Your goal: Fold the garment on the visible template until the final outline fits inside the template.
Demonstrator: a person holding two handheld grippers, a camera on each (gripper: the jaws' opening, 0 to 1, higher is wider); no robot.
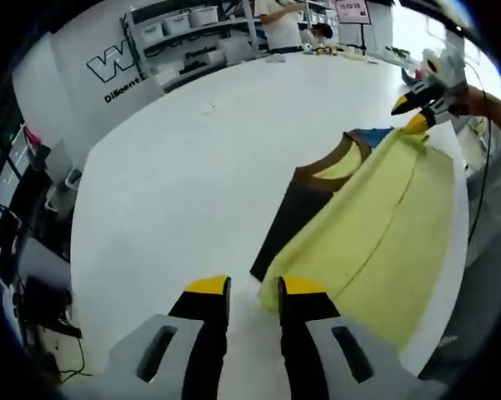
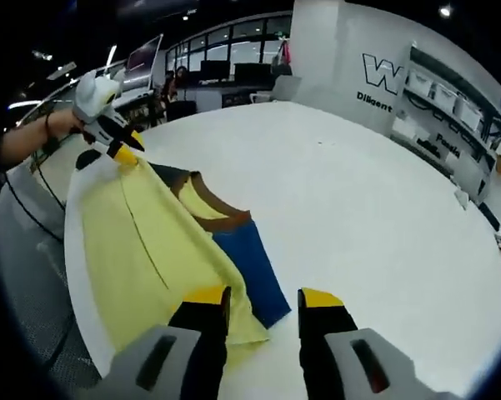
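A yellow garment with a brown collar lies folded lengthwise near the edge of the white table. A dark panel and a blue panel show from under it; I cannot tell whether they are template or garment. My left gripper is open, and the garment's near corner lies by its right jaw. At the far corner my right gripper hovers with its jaws apart. In the right gripper view the right gripper is open over a corner of the yellow garment, beside the blue panel. The left gripper sits at the opposite corner.
The table edge runs close along the garment's outer side. Shelves with white bins and a person stand beyond the table's far end. A hand and forearm hold the left gripper. Dark equipment and cables sit off the table.
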